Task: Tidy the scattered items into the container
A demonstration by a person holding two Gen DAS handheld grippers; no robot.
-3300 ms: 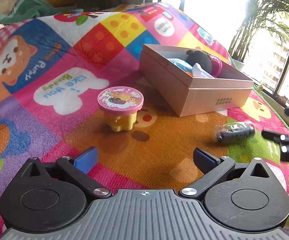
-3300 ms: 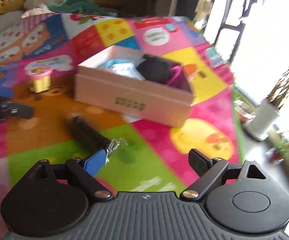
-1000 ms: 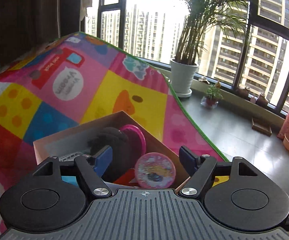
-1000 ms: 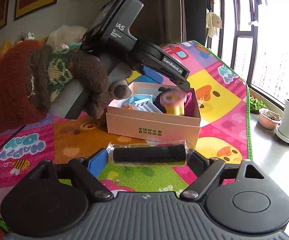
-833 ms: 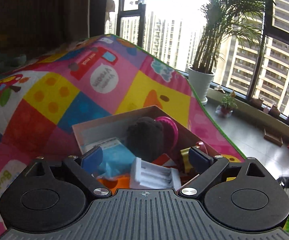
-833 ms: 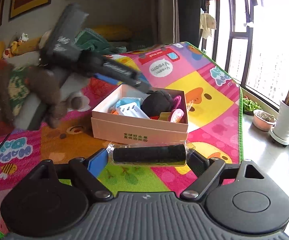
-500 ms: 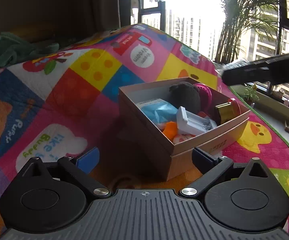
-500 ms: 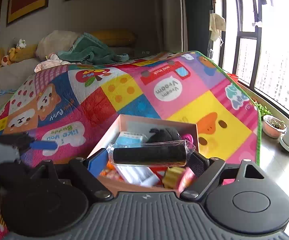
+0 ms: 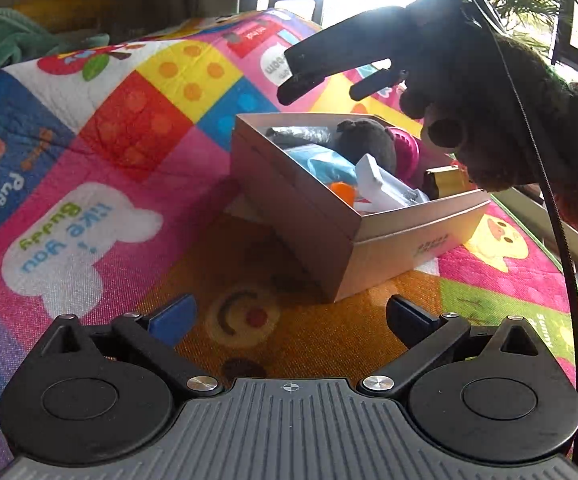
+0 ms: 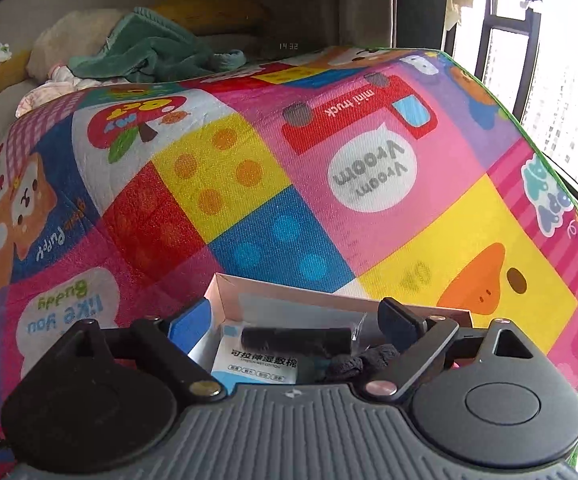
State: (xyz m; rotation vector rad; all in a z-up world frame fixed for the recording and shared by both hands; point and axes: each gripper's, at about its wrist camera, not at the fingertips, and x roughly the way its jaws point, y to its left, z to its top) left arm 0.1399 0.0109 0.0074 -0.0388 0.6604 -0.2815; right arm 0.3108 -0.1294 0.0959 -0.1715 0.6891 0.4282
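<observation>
The pink cardboard box (image 9: 389, 240) stands on the play mat and holds several items, among them a black plush (image 9: 365, 140), a blue packet (image 9: 321, 160) and a white charger (image 9: 385, 186). My left gripper (image 9: 289, 314) is open and empty, low over the mat in front of the box. My right gripper (image 10: 293, 326) is open above the box (image 10: 225, 284); it also shows from the side in the left wrist view (image 9: 337, 78). The black roll in clear wrap (image 10: 295, 340) lies in the box below its jaws, on the blue packet (image 10: 261, 364).
The colourful play mat (image 9: 101, 168) surrounds the box. A green towel (image 10: 149, 56) and cushions lie at the far edge. A gloved hand (image 9: 509, 120) holds the right gripper over the box. Windows and a plant are on the right.
My right gripper moved over the box, opened and let the black roll go into it. My left gripper drew back from the box to low over the mat.
</observation>
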